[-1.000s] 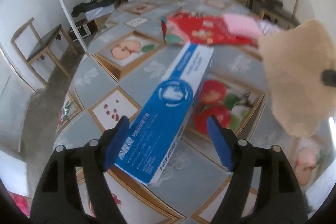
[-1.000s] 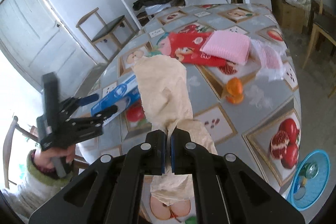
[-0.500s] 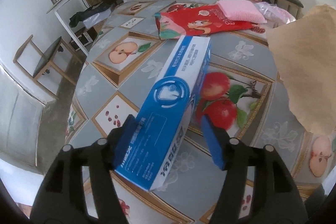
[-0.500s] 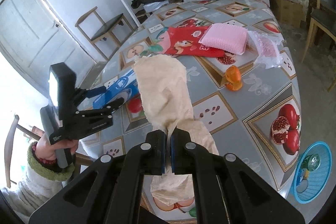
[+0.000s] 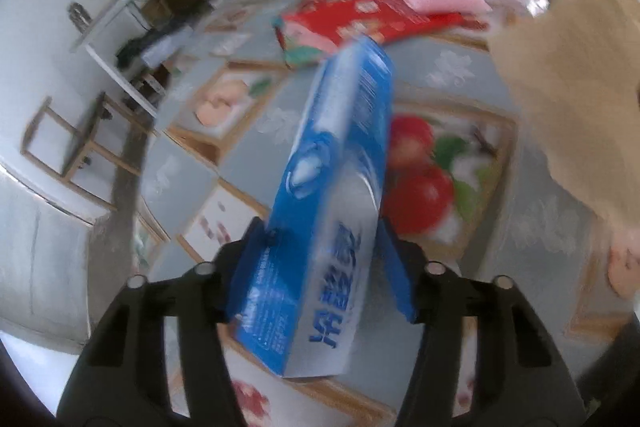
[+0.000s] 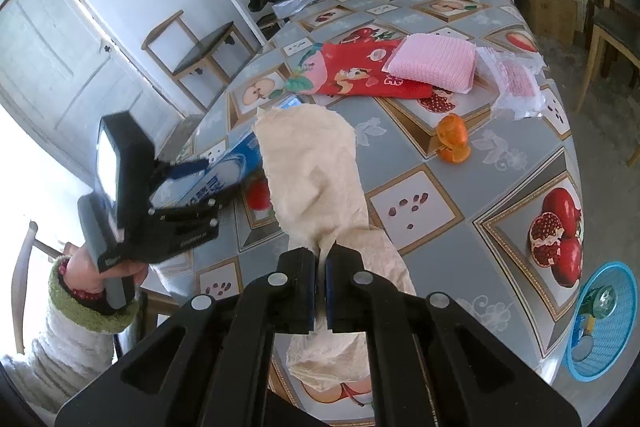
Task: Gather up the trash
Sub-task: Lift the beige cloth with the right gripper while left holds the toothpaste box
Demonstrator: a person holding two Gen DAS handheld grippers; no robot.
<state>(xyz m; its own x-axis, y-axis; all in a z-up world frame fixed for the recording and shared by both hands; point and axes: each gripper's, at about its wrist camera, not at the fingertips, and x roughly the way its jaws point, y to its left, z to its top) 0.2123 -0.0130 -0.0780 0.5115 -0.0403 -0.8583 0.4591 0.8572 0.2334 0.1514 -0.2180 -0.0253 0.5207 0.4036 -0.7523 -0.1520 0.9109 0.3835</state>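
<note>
A long blue-and-white carton [image 5: 336,187] with blue Chinese lettering on its side sits between the blue pads of the left gripper [image 5: 320,267], whose jaws are closing on its near end. The carton is tipped onto a long edge and points away toward the far side of the desk [image 6: 460,187], its far end raised; the view of it is blurred. To its right hangs a crumpled beige paper [image 6: 316,179], pinched in the closed right gripper [image 6: 319,291] and held above the desk, part standing up above the pads and part drooping below them. Its upper part hides the middle of the carton in the right wrist view.
</note>
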